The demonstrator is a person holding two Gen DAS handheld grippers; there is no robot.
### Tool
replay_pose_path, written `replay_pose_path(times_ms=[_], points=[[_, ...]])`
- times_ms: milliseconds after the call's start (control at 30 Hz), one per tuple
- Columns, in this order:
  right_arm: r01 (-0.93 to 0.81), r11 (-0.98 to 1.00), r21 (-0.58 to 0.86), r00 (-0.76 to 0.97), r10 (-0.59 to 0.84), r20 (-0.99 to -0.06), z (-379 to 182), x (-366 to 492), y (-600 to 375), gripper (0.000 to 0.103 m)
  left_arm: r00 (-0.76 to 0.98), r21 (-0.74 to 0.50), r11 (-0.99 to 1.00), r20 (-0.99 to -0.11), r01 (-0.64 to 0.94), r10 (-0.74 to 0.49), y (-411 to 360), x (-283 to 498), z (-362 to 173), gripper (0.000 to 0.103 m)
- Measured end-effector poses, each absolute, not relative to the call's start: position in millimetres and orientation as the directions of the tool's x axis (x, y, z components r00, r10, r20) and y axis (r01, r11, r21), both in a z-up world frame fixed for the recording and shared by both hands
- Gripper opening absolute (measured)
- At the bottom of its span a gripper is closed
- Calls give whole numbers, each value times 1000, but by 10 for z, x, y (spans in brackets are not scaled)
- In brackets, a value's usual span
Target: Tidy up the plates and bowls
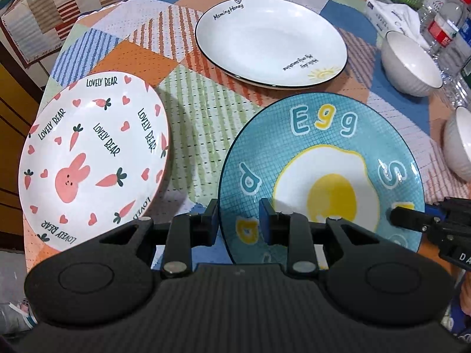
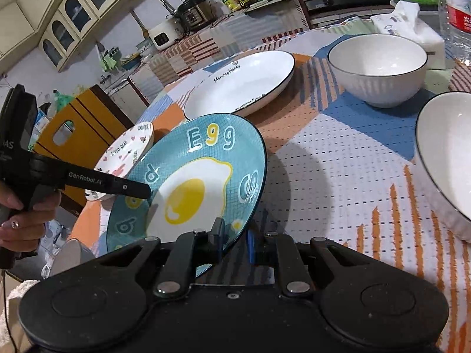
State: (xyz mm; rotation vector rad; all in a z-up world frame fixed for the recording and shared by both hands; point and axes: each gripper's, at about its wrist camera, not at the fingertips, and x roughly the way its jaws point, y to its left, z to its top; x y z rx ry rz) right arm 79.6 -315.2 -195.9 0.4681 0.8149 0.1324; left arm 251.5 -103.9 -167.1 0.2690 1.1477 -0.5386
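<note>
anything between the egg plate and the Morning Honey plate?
Nothing: only bare patterned tablecloth separates the egg plate from the Morning Honey plate, clearest in the left wrist view.

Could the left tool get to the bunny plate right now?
Probably not yet: the left tool is clamped on the rim of the blue egg plate. The bunny plate lies uncovered just beside it, so reaching it looks easy after letting go.

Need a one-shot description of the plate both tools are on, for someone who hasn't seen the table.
On the patchwork tablecloth lie three plates. It is the nearest, tilted up between the bunny plate and the white bowls. Only this blue plate shows a fried egg and "Egg" lettering, its rim pinched by left tool and right tool.
</note>
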Motion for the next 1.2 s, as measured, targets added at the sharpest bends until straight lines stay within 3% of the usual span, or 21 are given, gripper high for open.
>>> replay_pose_path(times_ms=[400, 633, 967, 1200], points=[[82, 922, 379, 662, 234, -712, -1994, 997, -3166, 20, 284, -106, 868, -920, 486, -271, -1014, 2542, -1783, 27], [52, 987, 150, 631, 84, -771, -1680, 1091, -3022, 27, 314, -139, 854, -891, 501, -329, -820, 2446, -1517, 30], [-52, 983, 177, 659, 167, -733, -974, 883, -2809, 43, 368, -64, 825, -874, 561, -318, -348, 2283, -1078, 30], [-159, 967, 200, 644, 255, -721, -651, 888, -2506, 52, 378, -41, 810, -870, 585, -317, 66, 2202, -762, 41]])
